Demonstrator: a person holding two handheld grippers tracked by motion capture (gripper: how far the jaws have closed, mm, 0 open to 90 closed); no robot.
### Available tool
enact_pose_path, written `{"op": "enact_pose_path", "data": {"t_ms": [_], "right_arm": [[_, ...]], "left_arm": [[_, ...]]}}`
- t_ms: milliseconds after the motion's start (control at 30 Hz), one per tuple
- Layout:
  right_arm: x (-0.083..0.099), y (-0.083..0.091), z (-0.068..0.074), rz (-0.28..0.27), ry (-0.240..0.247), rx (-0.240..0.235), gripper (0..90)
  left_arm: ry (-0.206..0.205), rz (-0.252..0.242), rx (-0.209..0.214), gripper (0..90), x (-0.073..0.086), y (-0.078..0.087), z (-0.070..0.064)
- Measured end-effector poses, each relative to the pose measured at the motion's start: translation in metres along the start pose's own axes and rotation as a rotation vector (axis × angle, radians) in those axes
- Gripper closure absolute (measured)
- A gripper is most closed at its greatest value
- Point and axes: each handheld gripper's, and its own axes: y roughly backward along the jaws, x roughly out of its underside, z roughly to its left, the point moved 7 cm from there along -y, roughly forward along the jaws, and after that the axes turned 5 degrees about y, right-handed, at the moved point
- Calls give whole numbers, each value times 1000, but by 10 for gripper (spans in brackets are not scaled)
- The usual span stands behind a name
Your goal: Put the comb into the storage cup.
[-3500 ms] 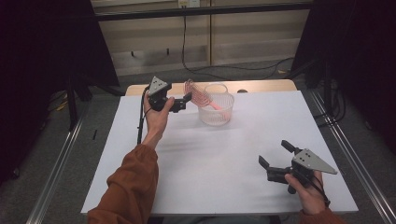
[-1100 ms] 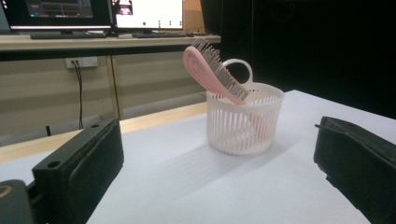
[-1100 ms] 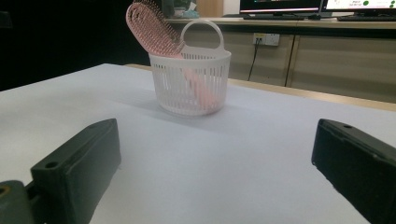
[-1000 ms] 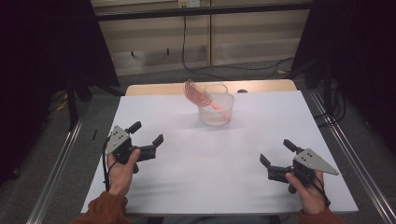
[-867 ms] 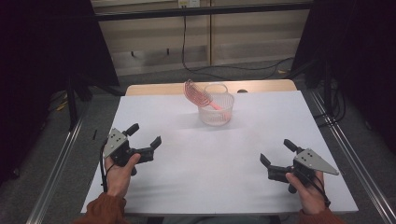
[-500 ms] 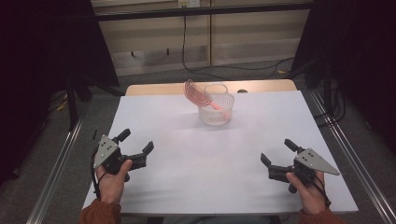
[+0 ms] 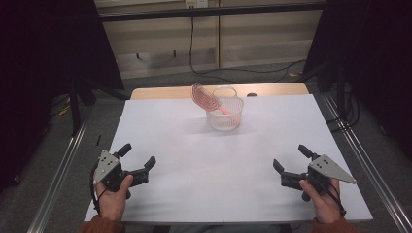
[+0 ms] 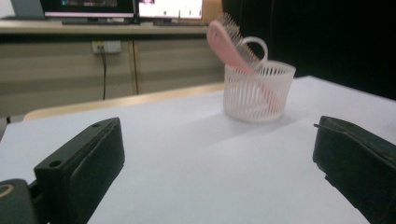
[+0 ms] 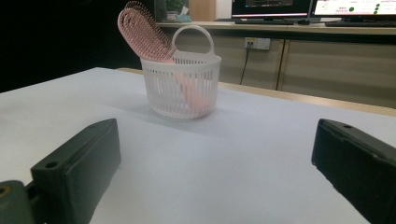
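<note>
Jaws of both the left gripper and the right gripper stand spread apart and hold nothing, each resting low at a near corner of the white tabletop and aimed toward the far middle. There, well apart from both, a pink plastic hairbrush stands handle-down in a small white slatted plastic basket with a loop handle, its bristled head leaning out over the left rim. The brush's handle is evidently wedged inside the basket, which keeps it propped at a tilt rather than lying flat.
</note>
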Motion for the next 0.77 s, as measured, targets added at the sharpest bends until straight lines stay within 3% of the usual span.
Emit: {"op": "enact_pose_path", "data": {"t_ms": [133,233,367,633,767], "right_arm": [[1,2,0,3,-8,4,5],[1,4,0,2,-4,9,5],[3,7,-2,6,-13,16,5],[4,3,-2,3,-6,14,5],[4,1,-2,3,-5,10,5]], "left_arm": [[-22,2,4,21,2,1,1],[-14,-5,12,21,3,1,-2],[-34,24,17,21,10,-1,-5],[22,-14,-27,22,12,2,6],[17,-24,-24,22,11,4,7]]}}
